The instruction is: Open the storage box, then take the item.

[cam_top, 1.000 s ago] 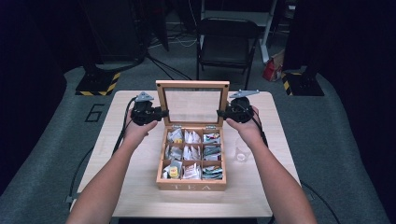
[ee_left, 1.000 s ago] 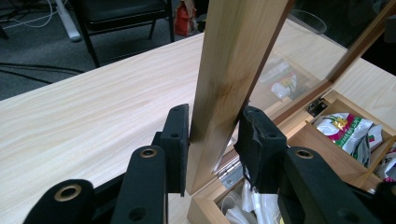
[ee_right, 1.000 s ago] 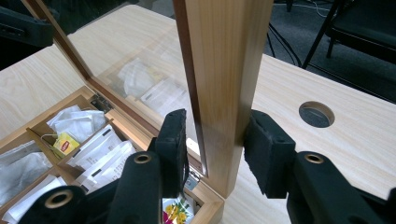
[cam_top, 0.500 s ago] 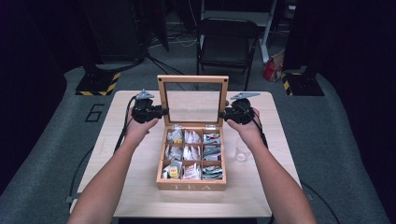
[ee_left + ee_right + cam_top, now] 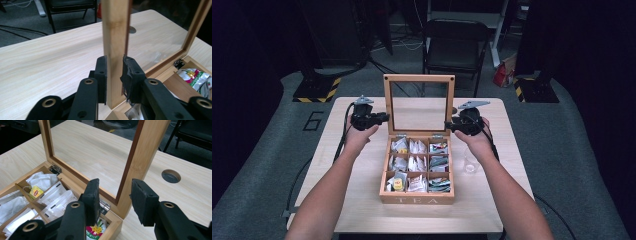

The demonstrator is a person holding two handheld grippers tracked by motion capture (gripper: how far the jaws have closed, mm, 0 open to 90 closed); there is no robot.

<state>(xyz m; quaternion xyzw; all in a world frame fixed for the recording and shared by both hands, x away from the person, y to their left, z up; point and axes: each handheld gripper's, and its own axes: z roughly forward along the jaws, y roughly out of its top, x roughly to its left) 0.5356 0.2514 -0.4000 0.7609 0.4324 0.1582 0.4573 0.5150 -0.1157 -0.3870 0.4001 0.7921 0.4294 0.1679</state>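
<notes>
A: We see a pale wooden tea box (image 5: 417,199) with nine compartments of paper sachets, at six o'clock on the light wood-grain surface (image 5: 362,200). Its glass-paned, wood-framed lid (image 5: 419,80) stands upright.

B: Our left tool (image 5: 114,75) is clamped on the lid's smooth left rail, rubbery black pads pressing both faces. Our right tool (image 5: 115,197) stands apart around the right rail, pads not touching.

A: A small clear glass (image 5: 470,165) sits at three o'clock of the box; a black folding chair (image 5: 452,50) stands at twelve.
</notes>
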